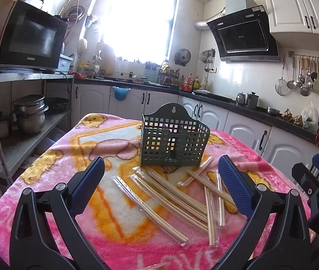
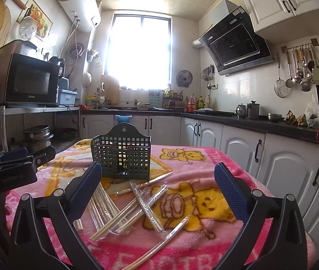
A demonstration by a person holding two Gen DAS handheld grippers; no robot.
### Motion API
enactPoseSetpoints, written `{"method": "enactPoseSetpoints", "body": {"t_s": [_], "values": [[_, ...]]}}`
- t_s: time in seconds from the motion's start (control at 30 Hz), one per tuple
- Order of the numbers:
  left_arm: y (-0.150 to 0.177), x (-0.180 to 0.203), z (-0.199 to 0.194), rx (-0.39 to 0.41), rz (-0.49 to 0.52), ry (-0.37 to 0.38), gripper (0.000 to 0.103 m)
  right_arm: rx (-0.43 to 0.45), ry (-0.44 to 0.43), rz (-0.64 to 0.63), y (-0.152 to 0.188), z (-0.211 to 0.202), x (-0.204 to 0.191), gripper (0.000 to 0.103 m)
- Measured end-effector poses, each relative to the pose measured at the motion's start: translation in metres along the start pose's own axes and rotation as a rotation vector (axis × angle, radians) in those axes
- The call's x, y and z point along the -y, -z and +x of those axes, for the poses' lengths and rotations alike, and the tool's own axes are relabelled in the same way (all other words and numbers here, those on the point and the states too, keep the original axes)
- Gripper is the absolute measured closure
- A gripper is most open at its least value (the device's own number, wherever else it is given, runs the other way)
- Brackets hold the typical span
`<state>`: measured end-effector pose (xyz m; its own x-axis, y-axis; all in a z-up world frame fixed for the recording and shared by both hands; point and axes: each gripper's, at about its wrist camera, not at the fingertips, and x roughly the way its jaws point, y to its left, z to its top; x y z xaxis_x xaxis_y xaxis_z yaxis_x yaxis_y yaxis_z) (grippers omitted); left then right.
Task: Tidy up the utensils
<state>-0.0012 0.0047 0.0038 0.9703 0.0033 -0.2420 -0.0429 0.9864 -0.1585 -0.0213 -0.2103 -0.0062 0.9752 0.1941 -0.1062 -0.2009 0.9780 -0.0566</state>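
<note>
A dark green perforated utensil holder [image 1: 174, 137] stands upright on the pink blanket-covered table [image 1: 46, 180]; it also shows in the right wrist view [image 2: 121, 155]. Several pairs of wooden chopsticks in clear wrappers [image 1: 173, 196] lie scattered in front of it, also seen in the right wrist view [image 2: 137, 204]. My left gripper [image 1: 161, 180] is open and empty, hovering above the chopsticks. My right gripper [image 2: 158, 186] is open and empty, also above the pile. The right gripper shows at the right edge of the left wrist view [image 1: 317, 186]; the left gripper shows at the left of the right wrist view [image 2: 13, 164].
A metal shelf with a microwave [image 1: 31, 38] and pots [image 1: 30, 114] stands left of the table. Kitchen counters with white cabinets [image 1: 249, 130] run behind and to the right. The table's edges drop off on the left and right.
</note>
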Motion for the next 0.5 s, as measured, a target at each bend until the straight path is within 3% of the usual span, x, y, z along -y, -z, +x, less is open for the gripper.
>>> {"method": "enactPoseSetpoints", "body": {"t_s": [0.5], "values": [[-0.0010,0.0007,0.0015,-0.010,-0.004,-0.006,0.010,-0.009,-0.019,-0.006,-0.0038,0.0047,-0.0026,0.006]]}}
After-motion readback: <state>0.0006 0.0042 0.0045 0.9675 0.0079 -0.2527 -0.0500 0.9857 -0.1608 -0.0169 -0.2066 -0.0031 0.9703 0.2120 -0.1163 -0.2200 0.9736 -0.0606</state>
